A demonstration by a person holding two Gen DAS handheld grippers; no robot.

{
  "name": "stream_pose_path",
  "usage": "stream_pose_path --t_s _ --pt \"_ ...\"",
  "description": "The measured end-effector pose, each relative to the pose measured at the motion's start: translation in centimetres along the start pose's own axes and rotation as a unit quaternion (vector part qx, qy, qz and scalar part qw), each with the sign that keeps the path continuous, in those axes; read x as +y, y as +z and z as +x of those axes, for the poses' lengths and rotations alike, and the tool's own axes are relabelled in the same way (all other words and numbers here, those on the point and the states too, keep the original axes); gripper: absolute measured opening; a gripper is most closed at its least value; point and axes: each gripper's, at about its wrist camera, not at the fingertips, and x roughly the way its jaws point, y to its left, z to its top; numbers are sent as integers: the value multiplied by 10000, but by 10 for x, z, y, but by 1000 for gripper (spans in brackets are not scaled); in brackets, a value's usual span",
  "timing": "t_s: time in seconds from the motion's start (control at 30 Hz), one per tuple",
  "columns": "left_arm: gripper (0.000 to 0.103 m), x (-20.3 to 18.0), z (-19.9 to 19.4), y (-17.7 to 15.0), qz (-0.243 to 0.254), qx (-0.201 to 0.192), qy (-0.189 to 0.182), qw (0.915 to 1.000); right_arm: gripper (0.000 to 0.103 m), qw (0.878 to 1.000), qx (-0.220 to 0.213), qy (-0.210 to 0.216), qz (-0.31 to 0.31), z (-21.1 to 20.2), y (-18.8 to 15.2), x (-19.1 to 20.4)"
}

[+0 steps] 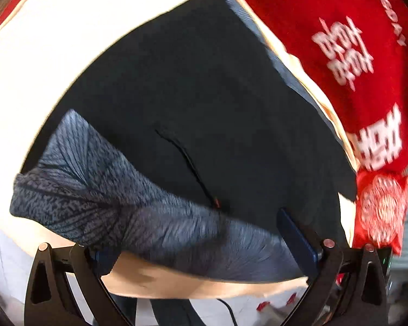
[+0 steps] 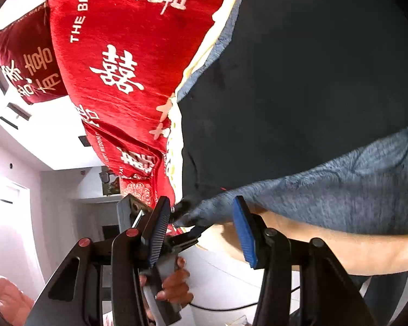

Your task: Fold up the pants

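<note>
The dark navy pants (image 1: 204,95) lie spread on a cream bed surface (image 1: 54,40), with a grey-blue ribbed waistband (image 1: 108,203) along the near edge. My left gripper (image 1: 204,247) is open, its blue-padded fingers (image 1: 296,239) spread wide at either side of the waistband. In the right wrist view the pants (image 2: 312,81) fill the right side and the waistband (image 2: 340,195) runs across. My right gripper (image 2: 201,228) is open at the waistband's corner, next to the left gripper held in a hand (image 2: 174,285).
A red blanket with white Chinese characters (image 1: 340,40) lies along the pants' far side, and it also shows in the right wrist view (image 2: 127,54). A dark red cushion (image 2: 27,68) lies beyond. The bed's near edge (image 1: 204,285) drops to a white floor.
</note>
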Motion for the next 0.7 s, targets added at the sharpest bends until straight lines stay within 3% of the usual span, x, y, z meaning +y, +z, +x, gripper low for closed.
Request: stream_pose_path --t_s 0.03,0.13,0.2,0.3,0.33,0.43,0.53,0.6,0.67,0.7 --pt "87 4 2 2 -66 26 88 9999 52 10000 -25 -54 24 0 0 -2" --pt "79 8 8 0 60 39 216 9997 52 9992 62 -247 297 -1 -3 -23" --pt "64 5 9 -5 425 40 503 9978 52 9984 201 -369 383 -2 -12 -35" --pt "62 10 10 -3 507 114 444 9977 54 9963 442 -492 553 -5 -29 -53" --pt "56 11 10 -1 472 119 399 9980 54 9953 470 -582 617 -5 -34 -59" --pt "56 13 12 6 499 168 314 9981 54 9937 361 -735 766 -7 -40 -76" --pt "54 10 11 4 607 223 300 9975 54 9942 20 -491 952 -11 -35 -92" --pt "43 7 10 7 691 211 335 9968 54 9935 -140 -260 1096 -9 -29 -98" --pt "40 10 4 7 746 245 286 9965 47 9916 -283 -14 1259 -11 -27 -104" --pt "35 10 2 9 755 253 274 9964 25 9898 -374 157 1363 -13 -26 -104"
